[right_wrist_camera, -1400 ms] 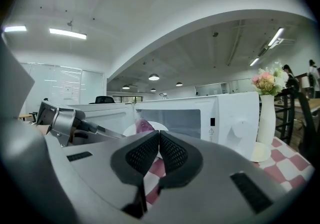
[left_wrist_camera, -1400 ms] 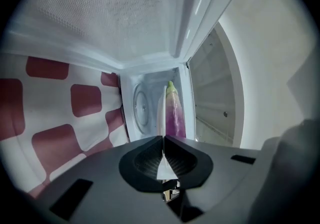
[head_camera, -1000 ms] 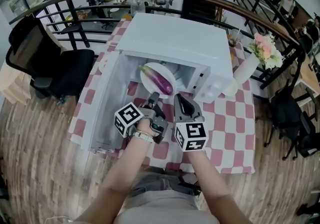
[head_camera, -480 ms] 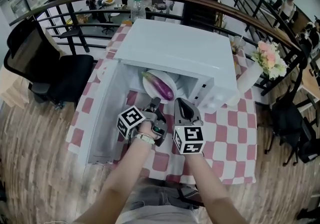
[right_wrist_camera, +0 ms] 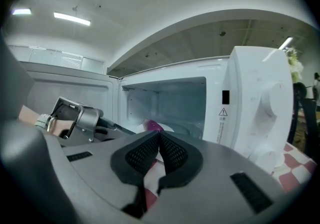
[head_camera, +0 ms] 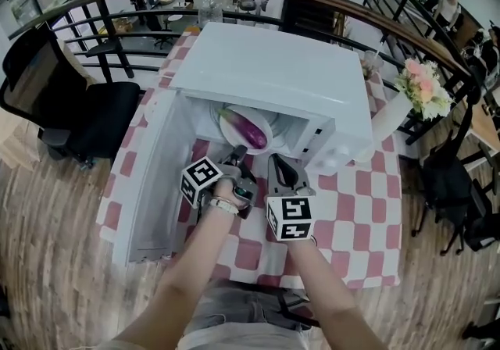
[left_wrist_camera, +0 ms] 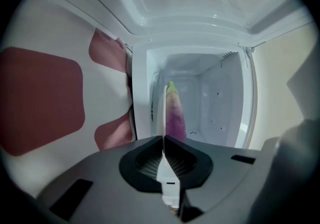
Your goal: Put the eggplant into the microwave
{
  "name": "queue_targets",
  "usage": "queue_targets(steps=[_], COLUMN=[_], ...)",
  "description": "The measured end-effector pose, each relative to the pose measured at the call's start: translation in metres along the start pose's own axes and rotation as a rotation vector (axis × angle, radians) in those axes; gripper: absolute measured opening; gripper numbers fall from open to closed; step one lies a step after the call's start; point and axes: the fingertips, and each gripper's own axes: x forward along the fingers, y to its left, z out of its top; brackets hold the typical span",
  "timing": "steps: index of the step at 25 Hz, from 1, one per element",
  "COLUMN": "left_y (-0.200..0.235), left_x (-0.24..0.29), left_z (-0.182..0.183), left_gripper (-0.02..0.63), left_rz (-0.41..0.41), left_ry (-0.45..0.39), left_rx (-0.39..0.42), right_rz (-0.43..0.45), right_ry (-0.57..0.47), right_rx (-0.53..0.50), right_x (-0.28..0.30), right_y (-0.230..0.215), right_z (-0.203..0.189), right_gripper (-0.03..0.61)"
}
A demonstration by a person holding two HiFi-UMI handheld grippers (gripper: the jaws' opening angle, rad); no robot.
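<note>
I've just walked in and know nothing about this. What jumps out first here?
A white microwave stands on a red-and-white checked tablecloth, its door swung wide at the head view's left. In its open mouth a purple eggplant lies on a white plate, whose near rim the left gripper pinches. The right gripper hangs beside it, shut and empty.

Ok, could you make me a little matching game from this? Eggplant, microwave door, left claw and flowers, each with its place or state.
Things:
1 eggplant
2 microwave door
3 left claw
4 flowers

Places or states:
A swung open
B standing in a white vase
C lying on the white plate
D shut on the plate's rim

Pairs: 1-C, 2-A, 3-D, 4-B.
</note>
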Motion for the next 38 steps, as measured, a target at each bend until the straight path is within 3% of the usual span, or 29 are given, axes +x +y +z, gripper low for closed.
queue_targets(steps=[14, 22, 25, 29, 38], left_y=[0.0, 0.004, 0.013, 0.025, 0.027], left_x=[0.028, 0.025, 0.023, 0.025, 0.043], left_z=[0.009, 0.007, 0.004, 0.001, 0.013], left_gripper=[0.014, 0.023, 0.109, 0.215, 0.262], left_rz=[0.055, 0.177, 0.224, 0.222, 0.222], left_ry=[-0.029, -0.022, -0.002, 0.014, 0.003], left_rx=[0.004, -0.015, -0.032, -0.064, -0.101], right_rz=[-0.002, -0.009, -0.017, -0.023, -0.031], right_ry=[0.036, 0.063, 0.073, 0.08, 0.09], right_rx=[0.002, 0.062, 0.08, 0.085, 0.095], right_x=[0.005, 0.002, 0.001, 0.001, 0.001], right_y=[-0.003, 0.003, 0.002, -0.001, -0.005], right_z=[-0.014, -0.024, -0.027, -0.028, -0.029], right_gripper=[0.026, 0.026, 0.026, 0.026, 0.026])
